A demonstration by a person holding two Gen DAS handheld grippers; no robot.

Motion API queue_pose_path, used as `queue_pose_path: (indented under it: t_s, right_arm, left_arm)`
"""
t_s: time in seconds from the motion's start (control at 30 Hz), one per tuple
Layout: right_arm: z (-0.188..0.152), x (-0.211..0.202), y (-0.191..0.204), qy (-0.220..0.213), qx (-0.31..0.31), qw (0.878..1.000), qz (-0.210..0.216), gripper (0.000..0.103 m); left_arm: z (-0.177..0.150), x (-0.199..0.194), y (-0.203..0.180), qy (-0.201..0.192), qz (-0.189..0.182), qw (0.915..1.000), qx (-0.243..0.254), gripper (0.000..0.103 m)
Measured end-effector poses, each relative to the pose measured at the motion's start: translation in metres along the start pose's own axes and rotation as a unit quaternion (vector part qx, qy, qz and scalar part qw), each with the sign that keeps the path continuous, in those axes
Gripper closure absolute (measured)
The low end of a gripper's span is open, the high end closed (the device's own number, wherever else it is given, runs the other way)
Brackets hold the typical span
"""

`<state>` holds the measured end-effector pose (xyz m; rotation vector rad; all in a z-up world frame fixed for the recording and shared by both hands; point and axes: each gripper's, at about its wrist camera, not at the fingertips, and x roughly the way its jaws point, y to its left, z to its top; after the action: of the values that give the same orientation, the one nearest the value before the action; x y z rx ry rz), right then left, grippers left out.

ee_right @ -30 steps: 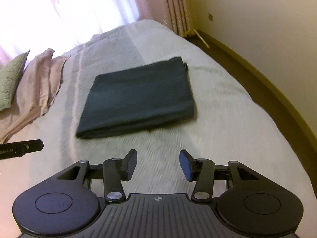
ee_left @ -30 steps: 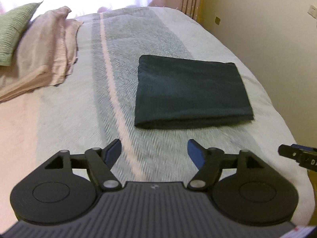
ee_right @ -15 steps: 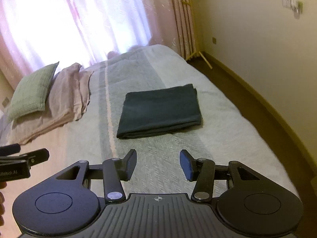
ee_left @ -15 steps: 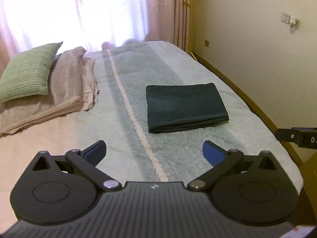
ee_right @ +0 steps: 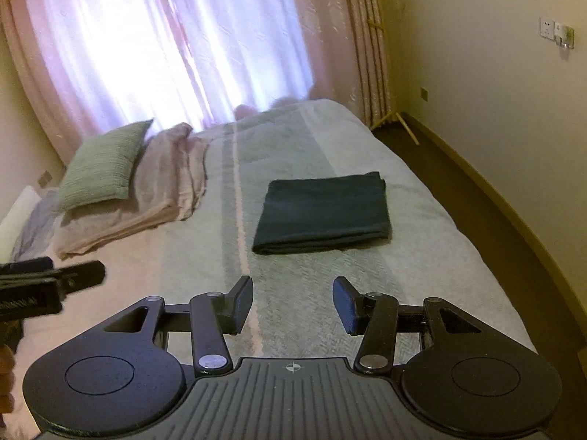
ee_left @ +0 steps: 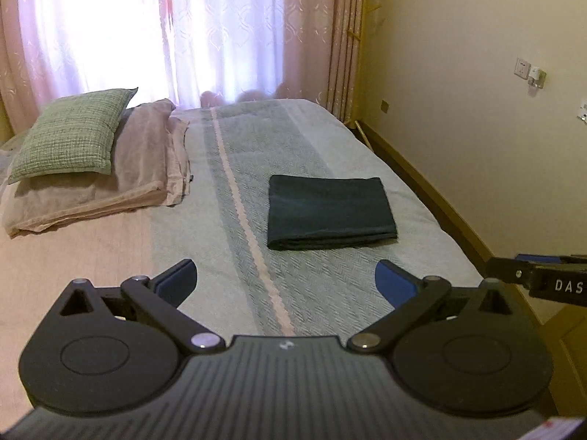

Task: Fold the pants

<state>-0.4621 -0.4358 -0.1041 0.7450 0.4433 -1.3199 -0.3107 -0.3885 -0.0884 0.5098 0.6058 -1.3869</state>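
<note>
Left wrist view: the left gripper (ee_left: 286, 280) has its blue-padded jaws spread wide, holding nothing, above the striped grey-green woven bedspread (ee_left: 227, 256). At 12 o'clock, well apart from the fingertips, the dark green pants folded into a flat rectangle (ee_left: 330, 212) lie near the bed's right edge. At 10 o'clock sits a green textured cushion (ee_left: 73, 135) on folded beige blankets (ee_left: 139, 183). Bare bedspread lies between jaws and pants. Right wrist view: the right gripper (ee_right: 293, 302) is moderately open, empty, pants (ee_right: 324, 214) at 12 o'clock
</note>
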Motion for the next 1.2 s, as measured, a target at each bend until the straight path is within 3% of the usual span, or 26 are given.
queue_pose_path:
  t_s: [0.47,1.2]
  right_arm:
    - [-0.032,-0.049,-0.008,0.0,-0.022,0.999,0.03,0.057]
    - [-0.053,-0.064,-0.025,0.017,-0.038,0.998,0.054,0.057]
  left_arm:
    - [-0.039,-0.029,-0.039,0.018,0.008,0.9997,-0.011,0.001]
    - [-0.06,-0.053,-0.072,0.021,0.024,0.9995,-0.005,0.001]
